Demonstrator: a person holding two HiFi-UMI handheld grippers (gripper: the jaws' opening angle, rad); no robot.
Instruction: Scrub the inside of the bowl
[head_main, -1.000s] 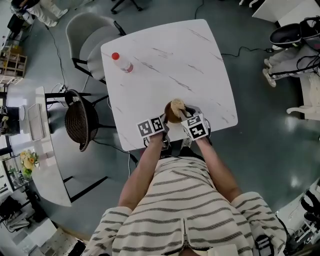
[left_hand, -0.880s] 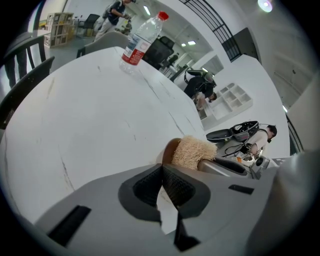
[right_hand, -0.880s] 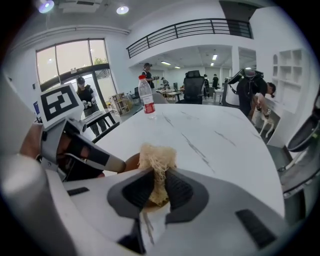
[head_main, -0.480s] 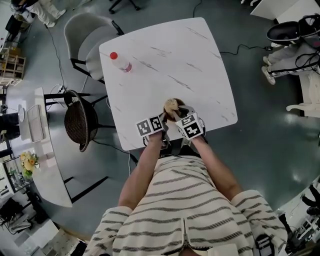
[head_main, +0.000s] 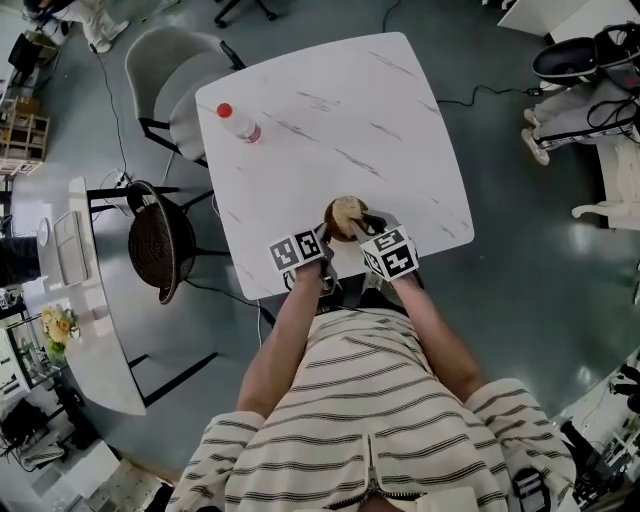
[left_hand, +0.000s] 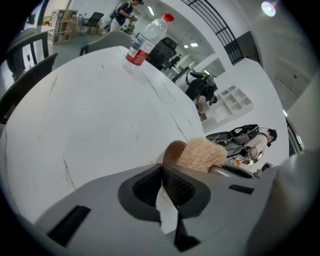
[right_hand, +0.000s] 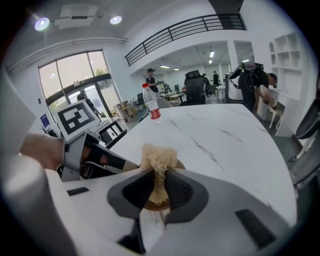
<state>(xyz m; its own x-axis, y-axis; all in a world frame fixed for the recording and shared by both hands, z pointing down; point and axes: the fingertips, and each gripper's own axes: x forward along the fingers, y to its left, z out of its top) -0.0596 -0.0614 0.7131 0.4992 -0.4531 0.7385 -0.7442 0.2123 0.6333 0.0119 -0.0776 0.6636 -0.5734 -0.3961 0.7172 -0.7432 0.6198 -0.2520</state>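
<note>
A small brown bowl (head_main: 338, 228) sits near the front edge of the white marble table (head_main: 350, 100), with a tan fibrous scrubber (head_main: 349, 209) in it. My left gripper (head_main: 327, 238) comes at the bowl from the left; in the left gripper view its jaws (left_hand: 161, 182) are shut on the bowl's (left_hand: 171, 151) near rim, with the scrubber (left_hand: 202, 152) just behind. My right gripper (head_main: 359, 232) comes from the right and is shut on the scrubber (right_hand: 158, 162), pressing it into the bowl (right_hand: 151, 206). The left gripper's marker cube (right_hand: 77, 119) shows beside it.
A clear water bottle (head_main: 241, 125) with a red cap stands at the table's far left corner, also seen as the bottle (left_hand: 145, 39) and the bottle (right_hand: 151, 107). A grey chair (head_main: 165, 75) and a dark wicker chair (head_main: 158, 245) stand left of the table.
The right gripper with the scrubber has shifted a little left and back right inside the bowl. The left gripper has kept its hold on the bowl.
</note>
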